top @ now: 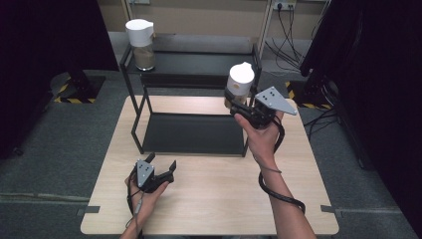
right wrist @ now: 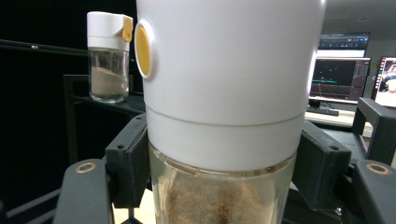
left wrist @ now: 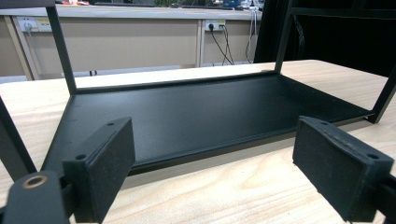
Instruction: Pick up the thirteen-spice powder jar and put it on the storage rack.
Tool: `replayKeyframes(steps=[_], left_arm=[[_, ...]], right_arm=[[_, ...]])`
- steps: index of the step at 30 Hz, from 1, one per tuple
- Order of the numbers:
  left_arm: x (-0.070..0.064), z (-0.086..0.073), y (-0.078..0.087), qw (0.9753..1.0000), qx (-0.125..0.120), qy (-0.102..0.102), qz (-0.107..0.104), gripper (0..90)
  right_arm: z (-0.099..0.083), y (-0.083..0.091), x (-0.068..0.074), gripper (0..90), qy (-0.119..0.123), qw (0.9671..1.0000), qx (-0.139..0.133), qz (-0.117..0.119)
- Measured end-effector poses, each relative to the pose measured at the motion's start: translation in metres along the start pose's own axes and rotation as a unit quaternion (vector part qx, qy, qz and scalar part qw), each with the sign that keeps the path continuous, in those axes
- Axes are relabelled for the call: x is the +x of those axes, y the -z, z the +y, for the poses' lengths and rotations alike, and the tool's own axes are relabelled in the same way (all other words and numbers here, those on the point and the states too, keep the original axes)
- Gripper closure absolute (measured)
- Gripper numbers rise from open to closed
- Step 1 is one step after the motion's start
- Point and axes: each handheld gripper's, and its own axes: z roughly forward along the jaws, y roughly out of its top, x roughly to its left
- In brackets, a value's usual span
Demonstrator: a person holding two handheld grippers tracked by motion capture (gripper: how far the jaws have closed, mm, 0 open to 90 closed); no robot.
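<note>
Jar [right wrist: 224,93] upright in right claw [right wrist: 224,172] — white lid topmost.

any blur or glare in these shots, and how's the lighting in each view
High view: even light on the pale wooden table, dark corners, soft overall. Left gripper view: the black metal shelf tray has a dull sheen, and the left gripper pads look slightly soft. Right gripper view: the white-capped glass spice jar held in the right gripper is bright, close and a little soft; the background is dim.
</note>
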Motion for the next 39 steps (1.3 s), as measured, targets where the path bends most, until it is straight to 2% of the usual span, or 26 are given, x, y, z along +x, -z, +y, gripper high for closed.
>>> replayKeyframes(steps=[27, 39], left_arm=[[0.000, 0.000, 0.000, 1.0000, -0.001, 0.002, -0.001, 12.5], [0.000, 0.000, 0.000, 1.0000, -0.001, 0.002, 0.000, 12.5]], right_arm=[[0.027, -0.022, -0.002, 30.9, 0.000, 0.9999, -0.005, -0.009], [0.038, -0.035, -0.004, 30.9, -0.012, 0.9998, -0.005, -0.017]])
